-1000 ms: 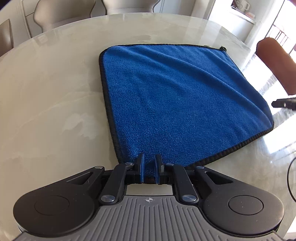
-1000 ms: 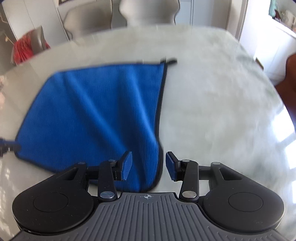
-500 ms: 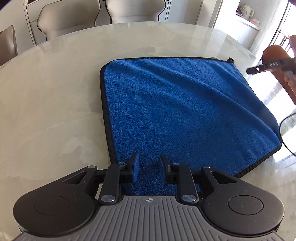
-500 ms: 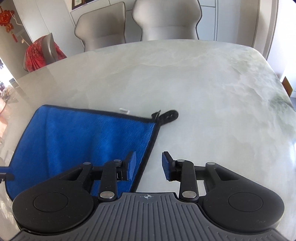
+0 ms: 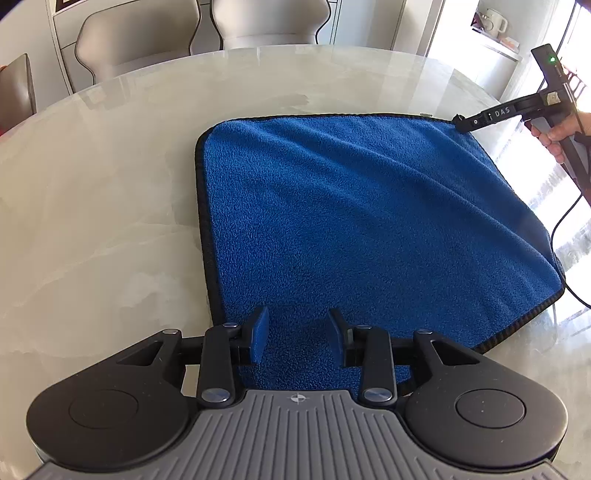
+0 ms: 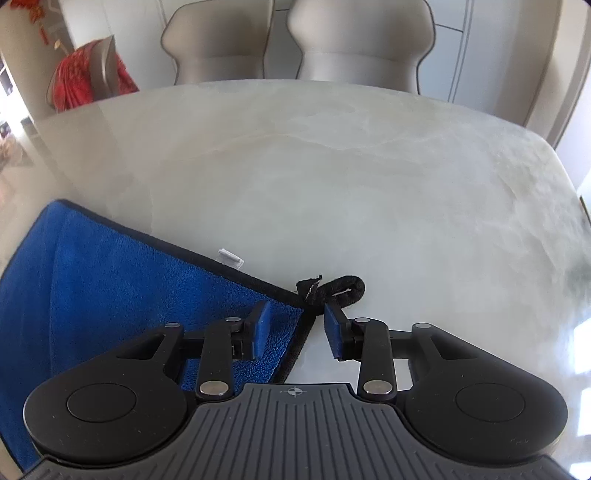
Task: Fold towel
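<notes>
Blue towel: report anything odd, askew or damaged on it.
The blue towel lies flat on the marble table, with only soft ripples. By its far right corner, the black hanging loop ends in a frayed tip, and a small white tag sticks out past the hem. No spill or tear shows.

Towel (image 5: 354,221) on table (image 5: 110,206), chairs (image 5: 269,22) behind.

Bright daylight floods in from my right, glaring white off the glossy pale marble table (image 5: 110,206) near its right edge. Both my views bow strongly at the edges. The right view looks hazy and soft; the left stays sharp.
</notes>
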